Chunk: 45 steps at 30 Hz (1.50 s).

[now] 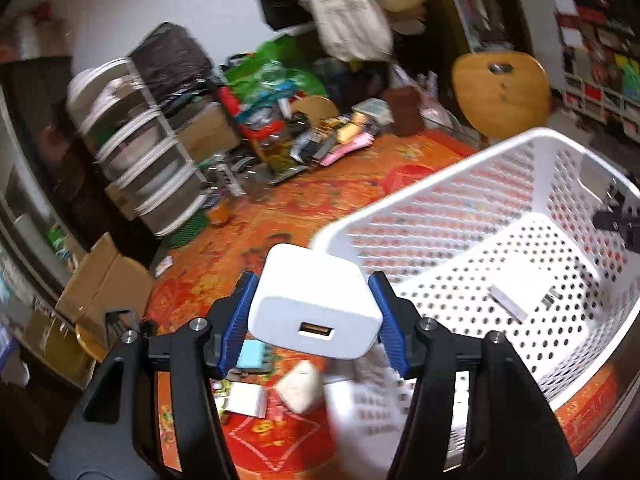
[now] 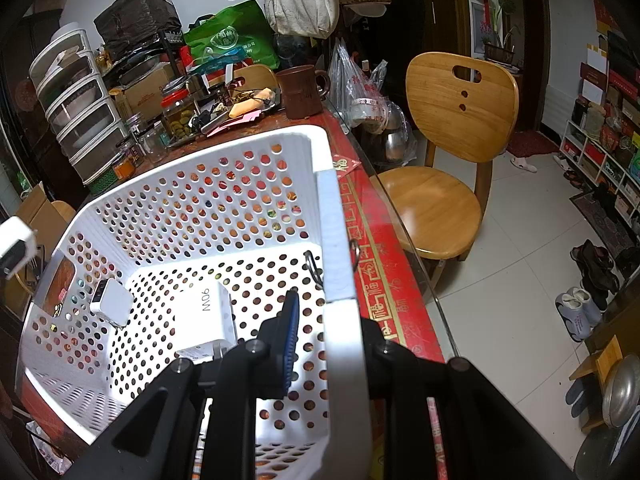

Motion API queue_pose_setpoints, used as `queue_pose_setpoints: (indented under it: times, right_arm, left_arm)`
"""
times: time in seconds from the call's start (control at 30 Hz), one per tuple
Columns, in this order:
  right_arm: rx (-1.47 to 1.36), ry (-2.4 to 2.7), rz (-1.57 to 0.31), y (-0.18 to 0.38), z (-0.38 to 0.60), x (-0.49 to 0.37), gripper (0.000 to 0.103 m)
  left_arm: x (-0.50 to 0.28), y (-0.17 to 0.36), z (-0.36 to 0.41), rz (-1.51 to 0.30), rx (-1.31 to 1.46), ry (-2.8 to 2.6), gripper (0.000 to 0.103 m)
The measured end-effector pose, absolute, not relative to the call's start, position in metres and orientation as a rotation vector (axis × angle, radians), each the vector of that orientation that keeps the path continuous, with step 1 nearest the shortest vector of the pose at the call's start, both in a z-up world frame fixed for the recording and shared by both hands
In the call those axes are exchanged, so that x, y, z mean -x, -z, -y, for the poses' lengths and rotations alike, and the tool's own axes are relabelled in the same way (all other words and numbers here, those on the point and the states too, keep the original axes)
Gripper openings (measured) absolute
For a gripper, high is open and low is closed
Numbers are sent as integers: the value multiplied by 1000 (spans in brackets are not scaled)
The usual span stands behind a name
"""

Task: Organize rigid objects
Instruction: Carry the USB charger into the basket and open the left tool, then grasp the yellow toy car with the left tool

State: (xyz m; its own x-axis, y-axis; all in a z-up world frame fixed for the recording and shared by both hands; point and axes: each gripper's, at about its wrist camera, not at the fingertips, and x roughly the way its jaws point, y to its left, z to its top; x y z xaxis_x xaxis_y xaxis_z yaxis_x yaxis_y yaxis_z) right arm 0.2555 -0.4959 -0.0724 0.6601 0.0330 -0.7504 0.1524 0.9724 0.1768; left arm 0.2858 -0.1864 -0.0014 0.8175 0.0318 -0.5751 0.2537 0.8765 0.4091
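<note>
My left gripper (image 1: 314,304) is shut on a white USB charger (image 1: 316,304), held in the air just left of the white perforated basket (image 1: 440,208). The charger's USB port faces the camera. In the right wrist view the same charger (image 2: 14,240) shows at the far left edge. My right gripper (image 2: 332,332) is shut on the basket's right wall (image 2: 336,240), one blue pad inside and the other finger outside. Two white adapters lie on the basket floor: a small one (image 2: 112,300) and a larger one marked 90W (image 2: 204,320).
The basket stands on a table with a red-orange patterned cloth (image 1: 320,200). Several small items (image 1: 300,388) lie below the left gripper. Jars, a brown mug (image 2: 300,92), stacked drawers (image 2: 80,108) and bags crowd the table's far side. A wooden chair (image 2: 444,152) stands right of the table.
</note>
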Motion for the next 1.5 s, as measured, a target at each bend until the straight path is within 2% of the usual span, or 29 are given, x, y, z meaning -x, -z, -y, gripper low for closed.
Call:
queue_pose_setpoints:
  times: [0.23,0.5,0.57,0.6,0.63,0.67,0.87,0.93,1.0,1.1,1.23,1.4,1.5]
  right_arm:
    - [-233,67,-850,72,495,-255,20]
    - [-235,67,-849,72,495,-255,20]
    - [-235,67,-850,72,495,-255,20]
    - [-235,67,-850,73,495,-255,20]
    - [-237,67,-850,73,495,-255,20]
    - [-236,68,-852,72,495,-256,20]
    - [-236,67,-855,73,496,-256,20]
    - [-234,65,-856,73,496,-256,20]
    - [-232,64,-857,73,496,-257,20]
    - [-233,66,-856,73,496,-257,20]
    - [-238,65,-852,73,497,-256,20]
    - [-236,66,-855,73,497,-256,20]
    - [-235,66,-858,72,497,-256,20]
  left_arm:
    - [-288,42,239,-707,-580,210,55]
    - [-305,56,243,-751,-582,228,56]
    - [-304,52,242,-727,-575,238,68]
    - [-303,49,240,-721,-569,244,85]
    - [-300,45,238,-701,-556,249,95]
    - [-296,40,233,-678,-543,245,97]
    - [-279,6,173,-616,-412,216,98]
    - [-274,-5,130,-586,-338,154,102]
    - [-278,-4,86,-591,-284,87,102]
    - [-309,28,6,-734,-195,-7,102]
    - [-336,87,-54,-922,-86,9,102]
    - [-346,127,-85,-992,-10,-9,99]
    - [-348,134,-98,-995,24,-21,92]
